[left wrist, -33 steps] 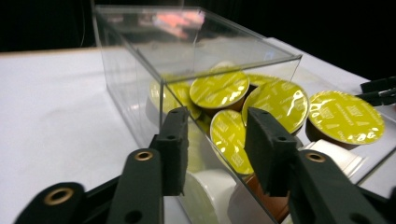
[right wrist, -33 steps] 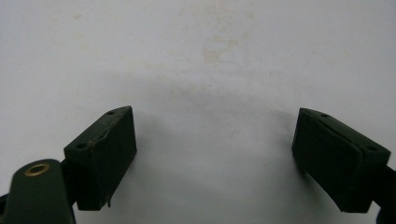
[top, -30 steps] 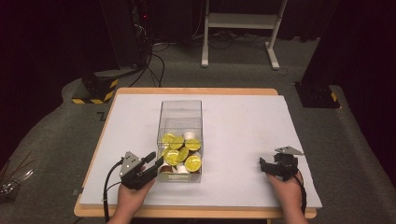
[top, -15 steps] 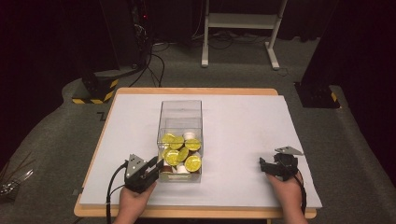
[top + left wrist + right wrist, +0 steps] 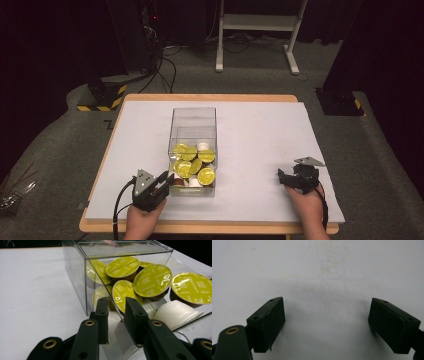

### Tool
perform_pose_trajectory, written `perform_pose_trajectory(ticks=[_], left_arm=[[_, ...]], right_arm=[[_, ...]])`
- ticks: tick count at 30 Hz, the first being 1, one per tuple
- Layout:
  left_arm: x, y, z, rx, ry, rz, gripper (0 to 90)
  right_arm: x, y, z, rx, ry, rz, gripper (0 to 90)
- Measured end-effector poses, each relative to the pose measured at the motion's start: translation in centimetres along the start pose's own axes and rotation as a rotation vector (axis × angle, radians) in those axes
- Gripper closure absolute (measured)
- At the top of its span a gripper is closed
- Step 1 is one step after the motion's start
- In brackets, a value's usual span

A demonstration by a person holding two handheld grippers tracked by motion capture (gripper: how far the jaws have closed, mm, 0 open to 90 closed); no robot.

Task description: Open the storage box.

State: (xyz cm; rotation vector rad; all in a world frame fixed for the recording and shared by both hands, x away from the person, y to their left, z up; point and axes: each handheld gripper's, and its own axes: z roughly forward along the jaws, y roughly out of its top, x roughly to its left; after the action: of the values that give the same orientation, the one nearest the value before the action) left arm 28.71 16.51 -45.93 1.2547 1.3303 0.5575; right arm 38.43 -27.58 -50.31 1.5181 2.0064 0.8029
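Observation:
A clear plastic box (image 5: 194, 112) stands in the middle of the white table, its near half filled with several coffee capsules (image 5: 193, 165) that have yellow-green foil lids. My left gripper (image 5: 165, 179) is at the box's near left corner. In the left gripper view, the jaws (image 5: 117, 302) stand close together with the near wall of the box (image 5: 75, 277) between them; the capsules (image 5: 152, 281) and a white capsule (image 5: 177, 312) lie just beyond. My right gripper (image 5: 281, 177) rests at the near right of the table, open, with nothing but bare white surface between its jaws (image 5: 327, 307).
The white sheet (image 5: 260, 130) covers a wooden table whose near edge lies just under both hands. The box's far half holds nothing. Cables, a dark stand with yellow-black tape (image 5: 102, 95) and a white frame (image 5: 260, 25) are on the floor beyond.
My left gripper has slid slightly right up to the box's near left corner and its jaws have narrowed onto the wall. The right gripper has stayed put.

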Motion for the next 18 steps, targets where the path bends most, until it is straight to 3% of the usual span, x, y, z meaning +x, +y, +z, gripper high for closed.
perform_pose_trajectory(ticks=[13,16,18], left_arm=[[-0.5,-0.4,-0.9,0.000,0.029,-0.006,74.1],[-0.3,-0.3,-1.0,-0.008,0.017,-0.027,72.0],[-0.1,-0.1,-1.1,-0.021,0.006,-0.030,67.5]], right_arm=[[0.0,0.0,0.0,0.000,0.000,0.000,14.1],[0.0,0.0,0.0,0.000,0.000,0.001,14.9],[0.0,0.0,-0.1,-0.006,0.010,-0.014,20.1]])
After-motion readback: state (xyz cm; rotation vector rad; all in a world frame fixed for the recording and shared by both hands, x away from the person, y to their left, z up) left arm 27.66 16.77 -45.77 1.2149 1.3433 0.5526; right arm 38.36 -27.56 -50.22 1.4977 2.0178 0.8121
